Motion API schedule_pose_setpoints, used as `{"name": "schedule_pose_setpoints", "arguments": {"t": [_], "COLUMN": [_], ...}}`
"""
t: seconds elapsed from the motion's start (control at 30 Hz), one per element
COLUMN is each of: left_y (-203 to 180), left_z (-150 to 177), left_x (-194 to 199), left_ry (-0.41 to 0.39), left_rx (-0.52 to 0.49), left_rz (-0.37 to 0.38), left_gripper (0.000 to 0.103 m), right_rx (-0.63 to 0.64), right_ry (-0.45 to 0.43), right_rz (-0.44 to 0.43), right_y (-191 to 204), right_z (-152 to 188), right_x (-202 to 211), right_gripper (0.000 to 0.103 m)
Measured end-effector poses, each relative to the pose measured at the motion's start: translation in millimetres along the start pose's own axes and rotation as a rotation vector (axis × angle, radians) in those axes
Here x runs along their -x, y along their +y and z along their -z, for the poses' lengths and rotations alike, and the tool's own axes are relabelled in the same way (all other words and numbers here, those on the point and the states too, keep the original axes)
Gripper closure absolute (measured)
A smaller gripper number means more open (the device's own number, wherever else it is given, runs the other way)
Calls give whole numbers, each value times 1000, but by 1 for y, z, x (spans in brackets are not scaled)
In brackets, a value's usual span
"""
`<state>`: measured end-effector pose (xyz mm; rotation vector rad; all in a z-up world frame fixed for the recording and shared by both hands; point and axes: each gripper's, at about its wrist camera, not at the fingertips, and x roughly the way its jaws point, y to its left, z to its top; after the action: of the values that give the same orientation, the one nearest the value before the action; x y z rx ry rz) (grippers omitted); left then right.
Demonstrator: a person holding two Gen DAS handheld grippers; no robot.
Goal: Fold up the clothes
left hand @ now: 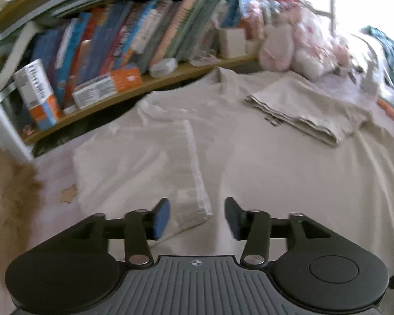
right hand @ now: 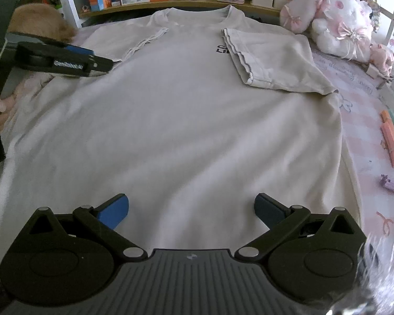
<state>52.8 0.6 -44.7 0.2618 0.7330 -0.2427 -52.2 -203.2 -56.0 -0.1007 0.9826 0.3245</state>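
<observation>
Right wrist view: cream T-shirt (right hand: 186, 120) lies flat on bed, both sleeves folded inward, body unfolded; right gripper (right hand: 191, 210) and left gripper (right hand: 102, 64) gape empty.

Matt cream cloth T-shirt (right hand: 186, 110), fluffy plush toy (right hand: 338, 18), wooden shelf (left hand: 134, 89).

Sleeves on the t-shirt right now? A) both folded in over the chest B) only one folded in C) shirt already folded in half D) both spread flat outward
A: in the right wrist view, both sleeves lie folded inward over the t-shirt, whose body is still spread flat.
</observation>
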Motion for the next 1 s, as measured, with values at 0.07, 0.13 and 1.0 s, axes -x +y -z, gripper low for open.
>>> {"name": "schedule_pose_setpoints", "arguments": {"t": [0.07, 0.13, 1.0], "left_y": [7, 14, 175], "left_z": [2, 5, 21], "left_x": [4, 7, -33], "left_ry": [-6, 1, 87], "left_rx": [23, 36, 713], "left_rz": [-34, -60, 10], "left_gripper": [25, 24, 71], "right_rx": [-6, -9, 20], "right_ry": [-1, -1, 51], "right_rz": [-4, -5, 69], "right_y": [-1, -1, 26], "right_z": [0, 0, 4], "right_x": [0, 1, 1], "right_gripper": [0, 0, 0]}}
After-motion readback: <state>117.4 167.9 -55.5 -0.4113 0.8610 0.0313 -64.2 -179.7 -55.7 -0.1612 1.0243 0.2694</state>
